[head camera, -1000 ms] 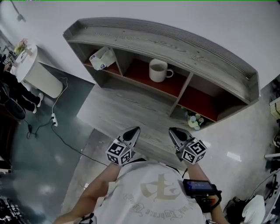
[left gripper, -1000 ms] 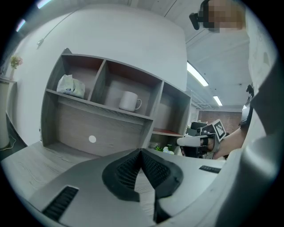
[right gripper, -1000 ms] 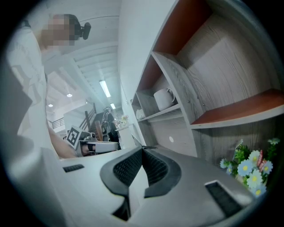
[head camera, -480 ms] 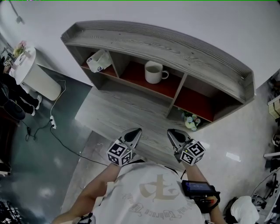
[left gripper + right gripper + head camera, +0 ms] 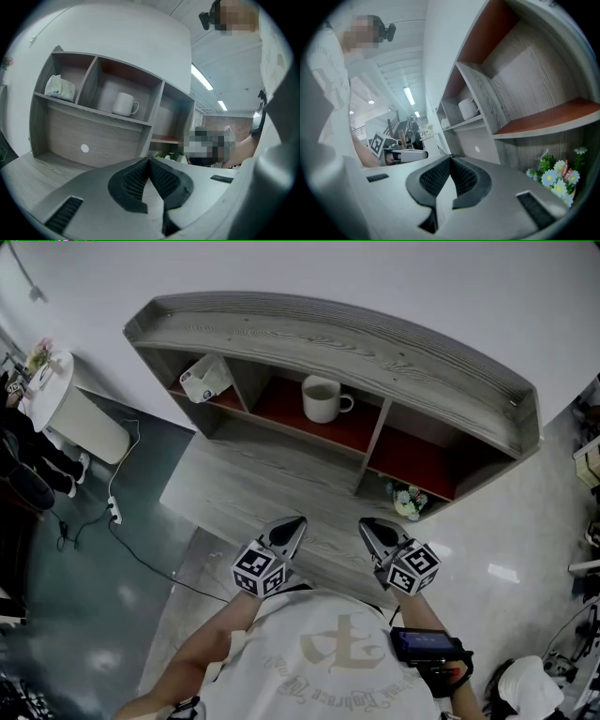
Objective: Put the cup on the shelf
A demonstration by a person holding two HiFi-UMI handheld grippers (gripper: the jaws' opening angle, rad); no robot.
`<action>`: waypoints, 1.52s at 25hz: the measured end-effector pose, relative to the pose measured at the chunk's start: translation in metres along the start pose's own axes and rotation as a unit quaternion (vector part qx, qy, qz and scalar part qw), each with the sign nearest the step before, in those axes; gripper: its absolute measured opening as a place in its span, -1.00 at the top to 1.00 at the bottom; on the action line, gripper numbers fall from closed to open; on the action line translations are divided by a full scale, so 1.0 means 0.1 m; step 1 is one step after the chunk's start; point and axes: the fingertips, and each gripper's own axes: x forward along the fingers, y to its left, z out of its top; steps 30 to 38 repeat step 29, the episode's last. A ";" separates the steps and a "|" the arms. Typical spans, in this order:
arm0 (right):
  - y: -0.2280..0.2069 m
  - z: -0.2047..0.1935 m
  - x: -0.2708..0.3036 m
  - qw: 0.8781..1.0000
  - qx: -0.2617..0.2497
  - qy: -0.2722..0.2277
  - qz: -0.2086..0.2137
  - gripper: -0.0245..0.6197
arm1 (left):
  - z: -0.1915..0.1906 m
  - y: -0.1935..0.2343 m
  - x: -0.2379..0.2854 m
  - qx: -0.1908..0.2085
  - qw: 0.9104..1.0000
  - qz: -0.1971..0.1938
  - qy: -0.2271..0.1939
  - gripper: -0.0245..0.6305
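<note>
A white cup (image 5: pixel 321 399) stands upright in the middle compartment of the grey wooden shelf (image 5: pixel 375 343), handle to the right; it also shows as the cup (image 5: pixel 124 104) in the left gripper view and, small, as the cup (image 5: pixel 468 108) in the right gripper view. My left gripper (image 5: pixel 296 523) is shut and empty, held over the near edge of the desk, well short of the shelf. My right gripper (image 5: pixel 367 524) is beside it, also shut with nothing between its jaws. Both grippers (image 5: pixel 148 161) (image 5: pixel 450 158) have tips that meet.
A white tissue pack (image 5: pixel 204 380) lies in the shelf's left compartment. The right compartment (image 5: pixel 422 460) has a red floor. A small bunch of artificial flowers (image 5: pixel 409 501) sits under it on the desk (image 5: pixel 244 493). A cable and power strip (image 5: pixel 114 512) lie on the floor at left.
The view has shifted slightly, so the shelf and cup sit a little further left. Both grippers stay shut and in nearly the same place.
</note>
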 end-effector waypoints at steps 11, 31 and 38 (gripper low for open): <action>-0.04 0.03 -0.04 1.000 -0.004 -0.007 -0.002 0.91 | 0.06 -0.04 0.15 0.007 1.000 -0.015 0.002 0.92; -0.09 0.11 -0.02 1.000 -0.021 -0.016 -0.002 0.91 | 0.13 -0.02 0.28 0.015 1.000 -0.024 -0.003 0.92; -0.09 0.11 -0.02 1.000 -0.021 -0.016 -0.002 0.91 | 0.13 -0.02 0.28 0.015 1.000 -0.024 -0.003 0.92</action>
